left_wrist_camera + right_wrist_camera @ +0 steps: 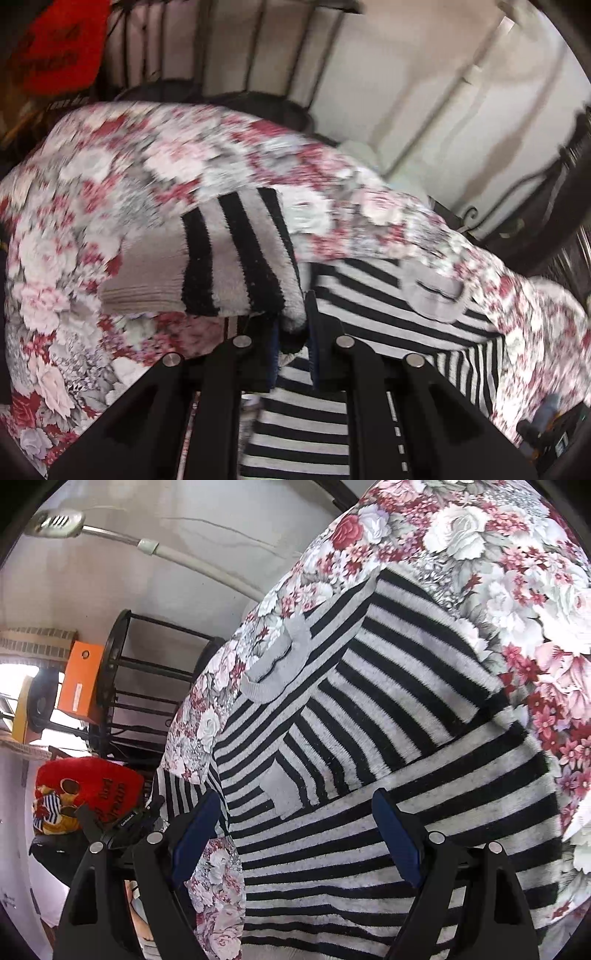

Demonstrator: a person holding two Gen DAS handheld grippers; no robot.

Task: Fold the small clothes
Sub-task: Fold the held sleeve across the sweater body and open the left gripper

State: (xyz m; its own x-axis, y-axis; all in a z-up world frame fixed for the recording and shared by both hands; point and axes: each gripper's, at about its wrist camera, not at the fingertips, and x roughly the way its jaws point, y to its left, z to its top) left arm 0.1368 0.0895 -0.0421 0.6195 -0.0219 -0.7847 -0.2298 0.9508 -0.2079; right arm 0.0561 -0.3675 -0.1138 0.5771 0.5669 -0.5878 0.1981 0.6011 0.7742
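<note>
2 tools work a black-and-grey striped sweater (388,716) spread on the floral bedspread (517,590) of a bed. The left tool (291,332) is clamped on a sleeve (221,266), holding it lifted above the sweater's body. The right tool (295,834) hovers over the sweater's lower part, jaws wide apart.
</note>
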